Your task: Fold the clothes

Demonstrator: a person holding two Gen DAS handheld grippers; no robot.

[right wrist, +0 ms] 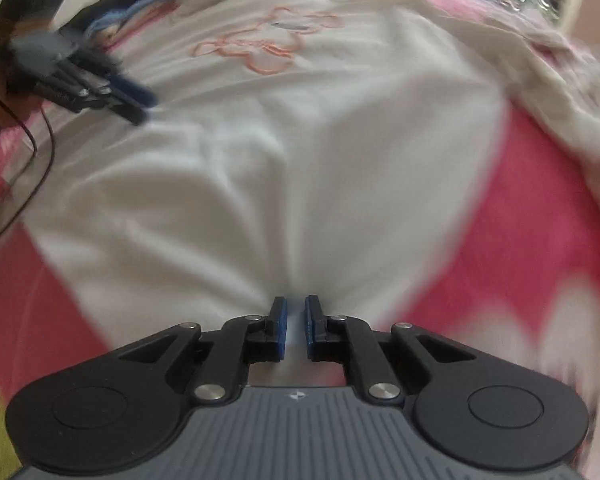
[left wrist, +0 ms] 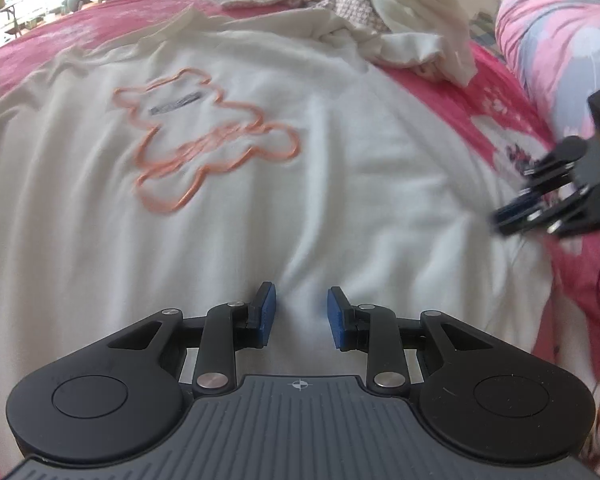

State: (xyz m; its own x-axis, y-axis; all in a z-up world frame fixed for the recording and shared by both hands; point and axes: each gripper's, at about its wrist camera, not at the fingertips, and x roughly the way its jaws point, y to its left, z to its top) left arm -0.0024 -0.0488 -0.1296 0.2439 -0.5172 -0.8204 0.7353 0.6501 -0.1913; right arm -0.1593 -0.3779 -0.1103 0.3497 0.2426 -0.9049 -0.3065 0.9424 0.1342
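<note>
White T-shirt (left wrist: pixel 260 184) with orange bear outline (left wrist: pixel 204 140) lies spread flat on the pink bed cover (left wrist: pixel 496 92), filling most of my view. My left tool (left wrist: pixel 301 316) hangs over its near edge, jaws partly open, nothing between the pads. My right tool (right wrist: pixel 296 330), at 3 o'clock of the left, is pinched shut on a fold of the shirt's hem. Heap of other clothes (left wrist: pixel 380 12) at 1 o'clock.

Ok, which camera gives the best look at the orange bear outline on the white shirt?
The left wrist view. There the bear outline sits large near the middle of the white shirt, only slightly blurred. The right wrist view shows it small, far off near the top and more blurred.
</note>
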